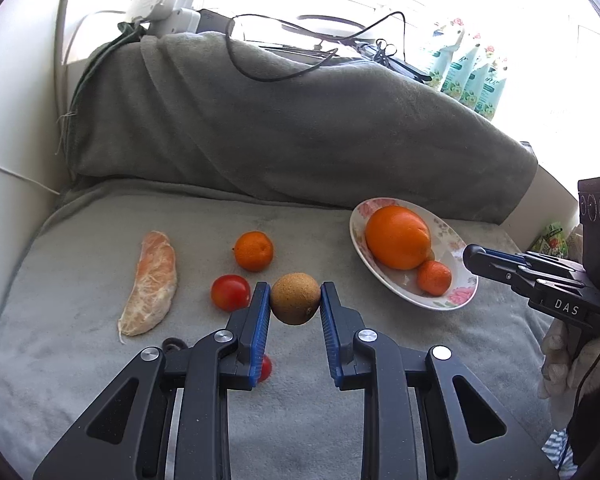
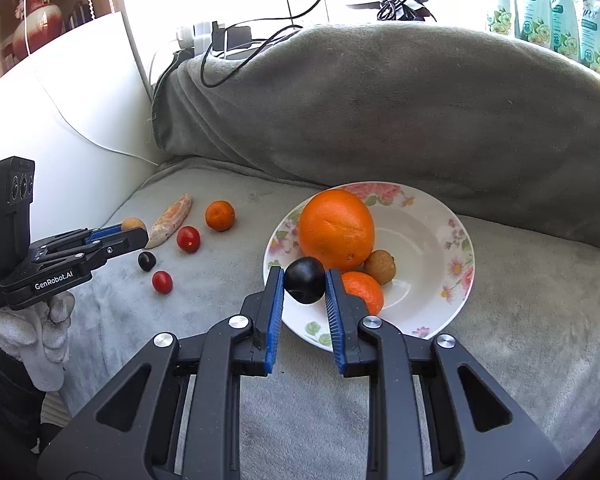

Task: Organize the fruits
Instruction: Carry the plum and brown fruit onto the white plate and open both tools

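Observation:
My left gripper (image 1: pixel 295 288) is shut on a round brown fruit (image 1: pixel 296 306), held above the grey blanket. Beneath it lie a peeled citrus segment (image 1: pixel 150 284), a mandarin (image 1: pixel 254 251), a tomato (image 1: pixel 230 293) and a small tomato (image 1: pixel 265 368) half hidden by a finger. My right gripper (image 2: pixel 304 272) is shut on a dark round fruit (image 2: pixel 305 286) over the near rim of the floral plate (image 2: pixel 420 276). The plate holds a large orange (image 2: pixel 336 230), a mandarin (image 2: pixel 366 292) and a brown fruit (image 2: pixel 380 266). A second dark fruit (image 2: pixel 147 261) lies on the blanket.
A blanket-covered backrest (image 1: pixel 300 120) rises behind the fruit, with black cables (image 1: pixel 284 64) and white adapters on top. A white wall (image 2: pixel 80 120) closes the left side. Floral packs (image 2: pixel 560 12) stand at the back right. Gloved hands (image 2: pixel 40 332) hold both grippers.

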A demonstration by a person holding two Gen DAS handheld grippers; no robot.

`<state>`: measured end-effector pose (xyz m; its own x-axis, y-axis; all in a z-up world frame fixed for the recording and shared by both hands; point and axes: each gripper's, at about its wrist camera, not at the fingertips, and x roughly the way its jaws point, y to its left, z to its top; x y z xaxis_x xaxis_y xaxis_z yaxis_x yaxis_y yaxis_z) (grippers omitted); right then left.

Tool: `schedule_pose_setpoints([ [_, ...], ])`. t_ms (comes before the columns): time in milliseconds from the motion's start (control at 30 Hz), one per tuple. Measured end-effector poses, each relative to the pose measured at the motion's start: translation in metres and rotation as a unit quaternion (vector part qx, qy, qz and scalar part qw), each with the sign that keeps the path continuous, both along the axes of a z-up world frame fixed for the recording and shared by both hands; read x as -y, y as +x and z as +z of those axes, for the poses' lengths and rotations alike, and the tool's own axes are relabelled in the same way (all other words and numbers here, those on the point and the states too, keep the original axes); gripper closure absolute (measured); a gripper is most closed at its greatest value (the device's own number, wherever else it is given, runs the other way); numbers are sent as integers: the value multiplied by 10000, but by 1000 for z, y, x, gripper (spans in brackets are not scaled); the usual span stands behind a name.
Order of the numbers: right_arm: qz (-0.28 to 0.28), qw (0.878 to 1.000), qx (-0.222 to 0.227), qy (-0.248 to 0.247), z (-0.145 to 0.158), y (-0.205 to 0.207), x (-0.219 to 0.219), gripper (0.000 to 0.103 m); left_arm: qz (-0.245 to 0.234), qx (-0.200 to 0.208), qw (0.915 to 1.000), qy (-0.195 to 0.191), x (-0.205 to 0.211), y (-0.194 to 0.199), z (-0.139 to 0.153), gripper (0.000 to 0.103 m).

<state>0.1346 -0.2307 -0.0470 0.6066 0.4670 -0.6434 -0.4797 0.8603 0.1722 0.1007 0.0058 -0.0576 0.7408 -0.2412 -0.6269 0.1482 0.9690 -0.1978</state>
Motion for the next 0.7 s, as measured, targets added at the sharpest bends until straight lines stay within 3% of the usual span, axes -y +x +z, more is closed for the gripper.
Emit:
schedule_pose_setpoints([
  [700, -429, 9990, 19, 105, -3, 23, 48, 81, -764, 36, 9970, 106, 82, 23, 2, 80],
])
